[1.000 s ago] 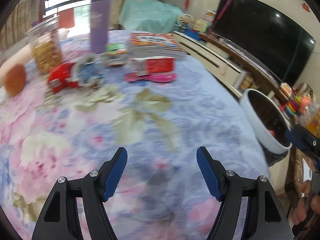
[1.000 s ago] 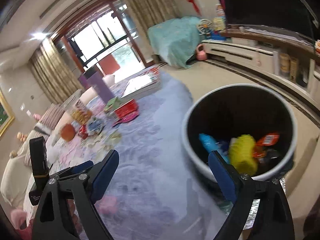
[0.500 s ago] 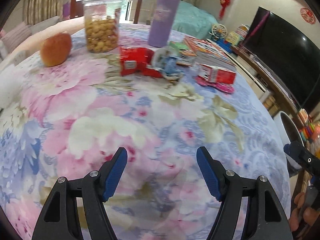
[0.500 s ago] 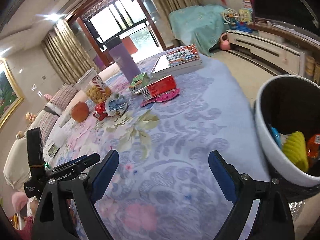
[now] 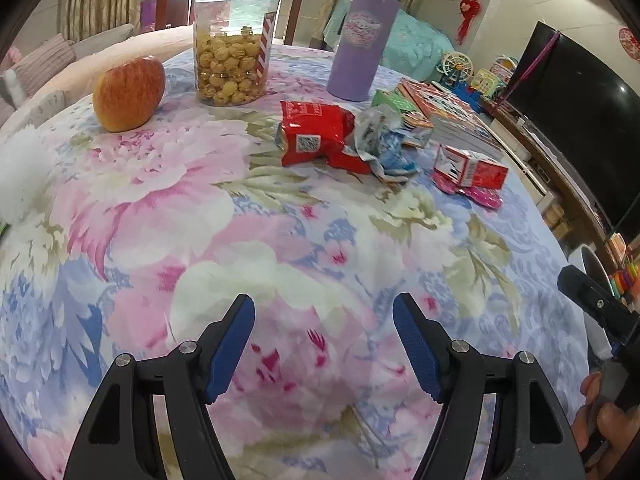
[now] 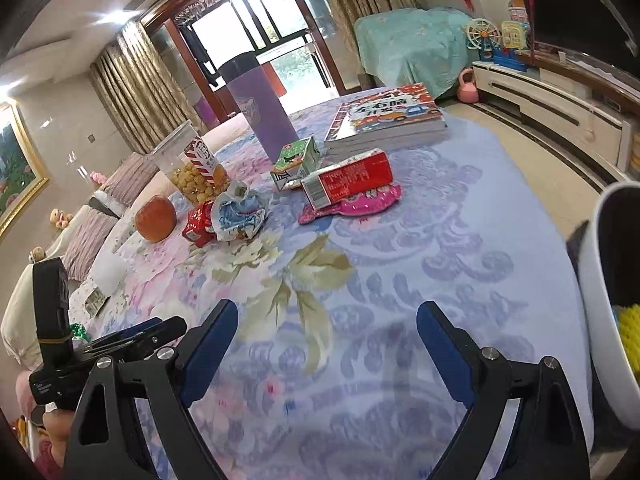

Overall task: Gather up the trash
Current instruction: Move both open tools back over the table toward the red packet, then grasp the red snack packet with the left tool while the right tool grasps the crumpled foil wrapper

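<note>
Floral tablecloth (image 5: pixel 168 216) fills both views. Your left gripper (image 5: pixel 323 338) and right gripper (image 6: pixel 326 338) are spread wide, holding and touching nothing (both above bare cloth). Toward the far edge, the red snack wrapper (image 5: pixel 316 134) touches the crumpled blue-white wrapper (image 5: pixel 382 144); the white trash bin (image 6: pixel 604 280) stands beside the table's right edge.

Each tool (image 5: pixel 323 316) (image 6: pixel 327 320) has black arms, silver screws and blue ribbed pads (image 5: pixel 416 348); bare fingers (image 5: pixel 608 420) at lower right.

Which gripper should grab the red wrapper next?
Left, probably. The left gripper is open and points toward the red wrapper; the right gripper, also open, sits beside the bin.
</note>
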